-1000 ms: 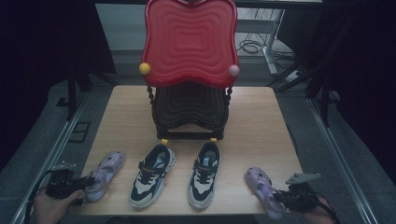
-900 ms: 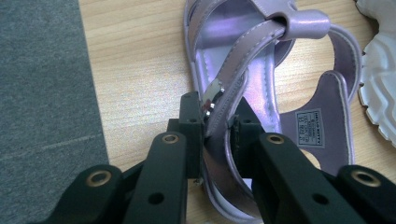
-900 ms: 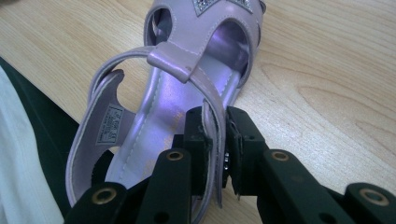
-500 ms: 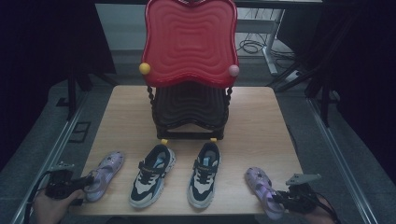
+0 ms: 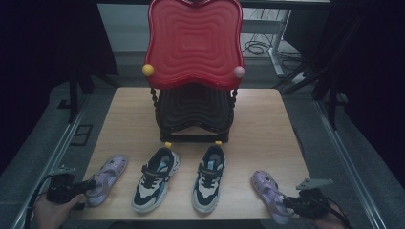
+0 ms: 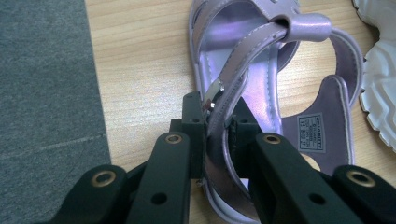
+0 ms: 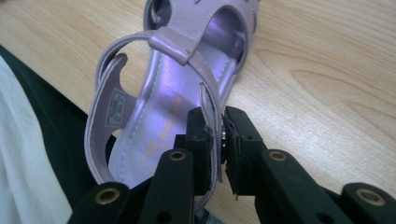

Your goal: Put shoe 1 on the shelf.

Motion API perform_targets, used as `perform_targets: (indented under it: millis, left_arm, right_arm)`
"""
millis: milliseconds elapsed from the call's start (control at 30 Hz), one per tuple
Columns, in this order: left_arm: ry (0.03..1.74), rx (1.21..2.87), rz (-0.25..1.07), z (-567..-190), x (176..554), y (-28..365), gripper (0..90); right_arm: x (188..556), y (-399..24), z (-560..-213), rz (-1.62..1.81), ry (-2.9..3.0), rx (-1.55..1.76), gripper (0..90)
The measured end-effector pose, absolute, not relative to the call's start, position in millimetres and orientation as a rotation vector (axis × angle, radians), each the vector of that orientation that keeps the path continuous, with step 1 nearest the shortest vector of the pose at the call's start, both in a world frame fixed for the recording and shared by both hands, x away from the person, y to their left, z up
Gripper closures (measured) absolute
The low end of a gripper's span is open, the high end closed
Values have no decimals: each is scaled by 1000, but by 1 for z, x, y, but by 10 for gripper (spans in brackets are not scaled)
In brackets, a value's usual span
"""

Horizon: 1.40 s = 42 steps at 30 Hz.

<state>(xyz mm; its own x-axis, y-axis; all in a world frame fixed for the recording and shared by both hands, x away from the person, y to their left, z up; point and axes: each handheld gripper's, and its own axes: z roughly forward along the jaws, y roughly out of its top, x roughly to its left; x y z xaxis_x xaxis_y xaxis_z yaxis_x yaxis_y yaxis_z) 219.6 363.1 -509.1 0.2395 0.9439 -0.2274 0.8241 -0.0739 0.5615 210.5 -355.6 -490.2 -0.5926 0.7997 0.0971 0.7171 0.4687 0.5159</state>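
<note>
Wooden counter in a dim room: two claws are gripping lilac sandals at its near corners.

Left claw is clamping the side strap of the left sandal at the near left edge; right claw, its jaws having just been closing, is pinching the strap of the right sandal at the near right edge. Two dark sneakers are lying between them, near a black rack with a red tray leaning upright on it.

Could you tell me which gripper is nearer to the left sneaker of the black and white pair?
Left. The left gripper grips the purple sandal just left of that left sneaker; the right gripper sits beyond the other sneaker.
</note>
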Motion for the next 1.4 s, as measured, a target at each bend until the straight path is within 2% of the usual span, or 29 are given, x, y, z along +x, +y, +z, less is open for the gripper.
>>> perform_targets:
  millis: [500,933,1167,1400]
  left_arm:
    - [1598,1838,293,-502,214,371,810]
    - [1511,1693,251,-492,216,373,809]
    - [1454,1632,251,-480,221,365,808]
    - [1368,1628,247,-466,235,342,808]
  right_arm:
    - [211,-364,-483,937,2451,1339,813]
    - [217,-373,-473,1172,2318,1321,810]
    - [227,-367,-467,1290,2255,1295,809]
    - [244,-347,-457,1353,2229,1249,808]
